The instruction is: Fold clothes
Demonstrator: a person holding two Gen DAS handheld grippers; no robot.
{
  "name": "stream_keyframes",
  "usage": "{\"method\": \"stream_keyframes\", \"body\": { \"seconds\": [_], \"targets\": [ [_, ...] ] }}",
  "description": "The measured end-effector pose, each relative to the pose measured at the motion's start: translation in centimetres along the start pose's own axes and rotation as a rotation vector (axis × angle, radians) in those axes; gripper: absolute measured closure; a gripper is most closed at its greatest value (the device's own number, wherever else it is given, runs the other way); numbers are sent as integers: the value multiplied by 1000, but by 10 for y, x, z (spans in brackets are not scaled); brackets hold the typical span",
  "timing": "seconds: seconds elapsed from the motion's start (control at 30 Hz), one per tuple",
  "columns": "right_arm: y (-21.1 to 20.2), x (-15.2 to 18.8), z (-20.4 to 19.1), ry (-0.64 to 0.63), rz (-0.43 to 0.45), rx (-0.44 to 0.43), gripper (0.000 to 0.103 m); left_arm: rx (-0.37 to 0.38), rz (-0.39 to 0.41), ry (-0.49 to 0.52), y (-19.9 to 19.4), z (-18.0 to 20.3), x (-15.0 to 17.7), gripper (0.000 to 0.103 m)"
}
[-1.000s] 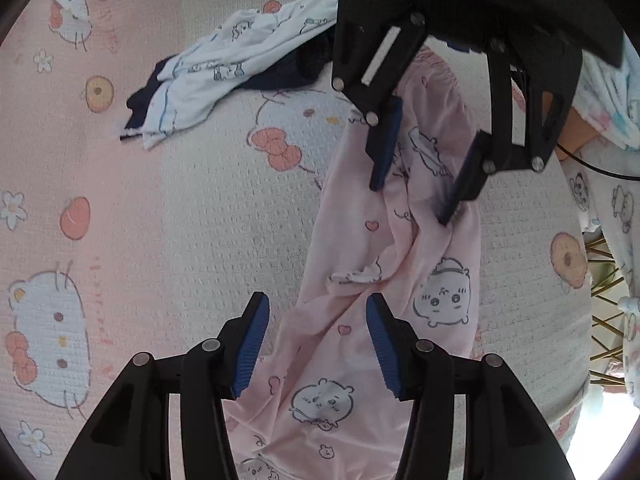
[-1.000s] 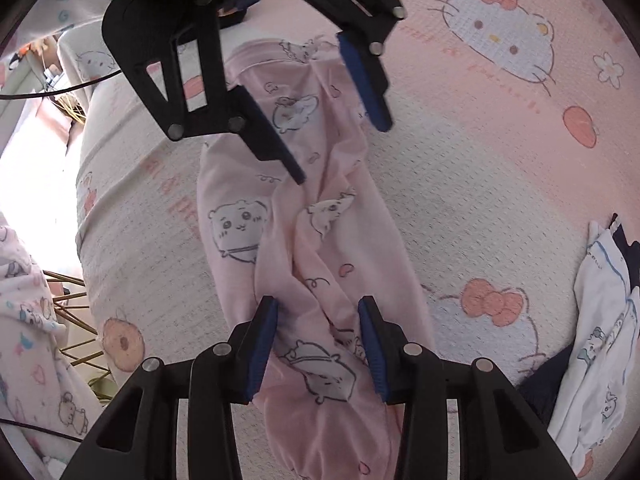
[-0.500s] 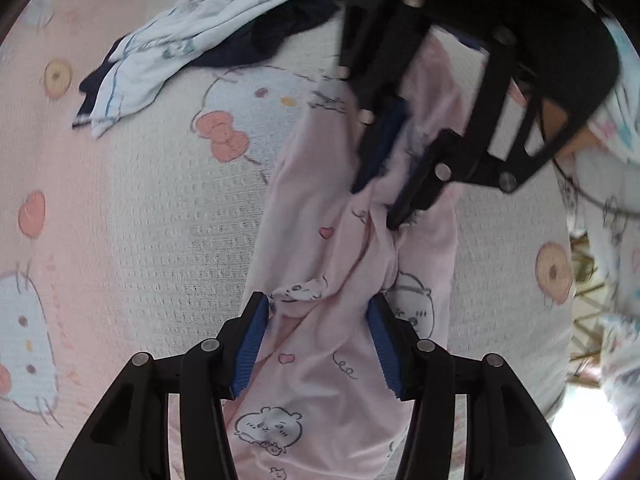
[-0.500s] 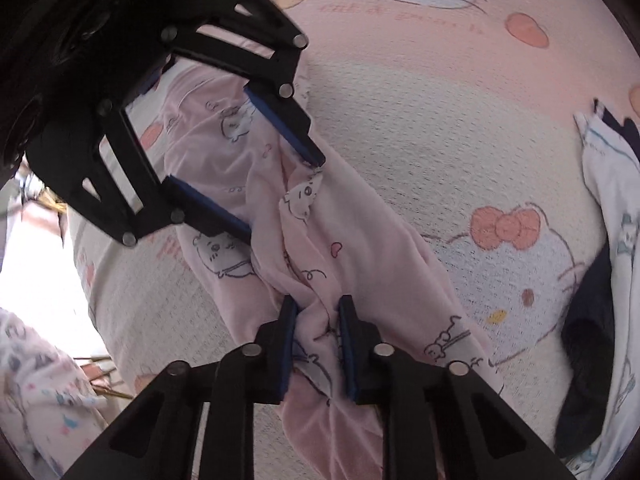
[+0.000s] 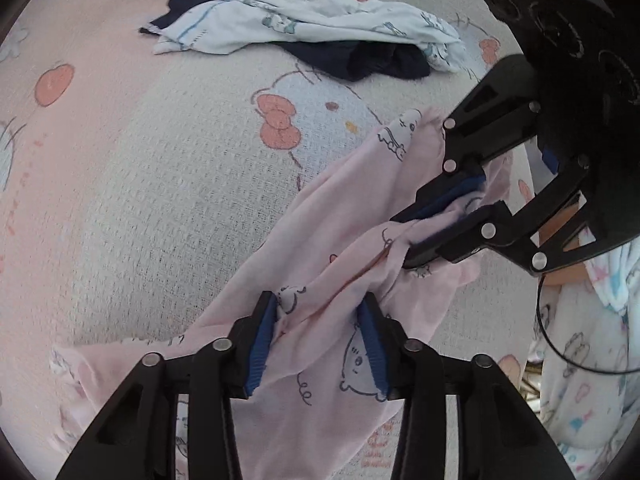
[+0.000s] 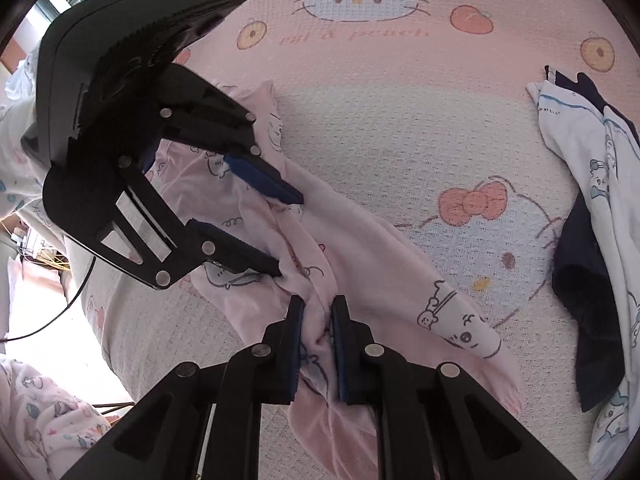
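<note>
- Lying rumpled on the cartoon-print bedspread, the pink garment stretched between both grippers.
- Right gripper fingers pinched a fold tightly.
- Left gripper fingers were closing around bunched fabric.

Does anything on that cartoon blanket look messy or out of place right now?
Yes. The pink garment lies twisted and bunched rather than flat, pinched by the right gripper while the left gripper closes on it. Farther off, a white printed garment sits crumpled over a dark navy one, unfolded.
</note>
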State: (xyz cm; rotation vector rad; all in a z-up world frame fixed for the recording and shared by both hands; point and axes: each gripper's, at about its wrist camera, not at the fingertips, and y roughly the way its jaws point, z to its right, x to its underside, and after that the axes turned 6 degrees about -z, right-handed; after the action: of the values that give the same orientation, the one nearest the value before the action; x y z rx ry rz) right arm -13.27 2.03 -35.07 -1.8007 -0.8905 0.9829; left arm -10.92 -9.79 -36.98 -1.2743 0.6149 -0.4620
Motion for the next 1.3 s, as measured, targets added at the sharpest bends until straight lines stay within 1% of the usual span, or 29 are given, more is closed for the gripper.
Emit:
{"method": "stream_keyframes", "body": {
  "seconds": [0.07, 0.1, 0.2, 0.3, 0.37, 0.5, 0.53, 0.6, 0.7, 0.73, 0.8, 0.9, 0.97, 1.0, 1.07, 1.1, 1.17, 1.2, 1.23, 1.27, 1.3],
  "targets": [
    [2, -7, 6, 28, 3, -3, 91, -28, 21, -51, -3, 2, 3, 76],
    [2, -9, 7, 36, 5, -2, 91, -36, 30, -79, -4, 3, 5, 80],
    [2, -15, 4, 27, 13, 18, 91, -61, 75, -167, -6, 8, 13, 88],
    [4, -18, -4, 21, 7, 42, 91, -78, 144, -261, -9, 11, 23, 90],
    [2, -20, -6, 23, 13, 53, 91, -63, 190, -337, -12, 8, 30, 90],
    [-6, -28, -8, 32, 43, 55, 91, -67, 232, -314, -27, 9, 40, 90],
    [-9, -30, -8, 33, 50, 64, 91, -98, 246, -300, -32, 11, 39, 91],
    [-10, -36, -7, 29, 48, 88, 91, -148, 258, -265, -35, 12, 27, 91],
    [-7, -43, -9, -1, 29, 143, 91, -187, 230, -234, -29, 9, 15, 91],
    [-5, -45, -10, -8, 27, 158, 91, -186, 230, -236, -28, 8, 15, 91],
    [1, -50, -12, -11, 22, 172, 91, -175, 236, -252, -25, 2, 12, 91],
    [8, -55, -5, 12, 15, 171, 91, -141, 230, -288, -15, -8, 6, 90],
    [18, -55, -3, 12, -2, 188, 91, -117, 221, -313, -4, -14, 4, 89],
    [23, -54, -2, 16, -10, 196, 91, -116, 227, -324, 0, -16, 4, 88],
    [27, -54, 1, 48, -9, 192, 91, -129, 250, -337, 2, -16, 4, 88],
    [27, -55, 3, 67, -9, 184, 91, -126, 268, -345, 2, -16, 6, 88],
    [26, -57, 4, 92, -7, 177, 90, -110, 276, -361, 0, -17, 9, 88],
    [26, -57, 3, 93, -5, 181, 86, -83, 277, -377, -1, -19, 10, 87],
    [22, -55, 4, 95, -4, 187, 79, -56, 263, -401, -2, -23, 9, 87],
    [17, -54, 4, 101, -5, 205, 74, -15, 245, -436, -4, -29, 10, 86],
    [12, -54, 3, 110, -12, 232, 63, 47, 234, -482, -8, -36, 13, 84]
  ]
}}
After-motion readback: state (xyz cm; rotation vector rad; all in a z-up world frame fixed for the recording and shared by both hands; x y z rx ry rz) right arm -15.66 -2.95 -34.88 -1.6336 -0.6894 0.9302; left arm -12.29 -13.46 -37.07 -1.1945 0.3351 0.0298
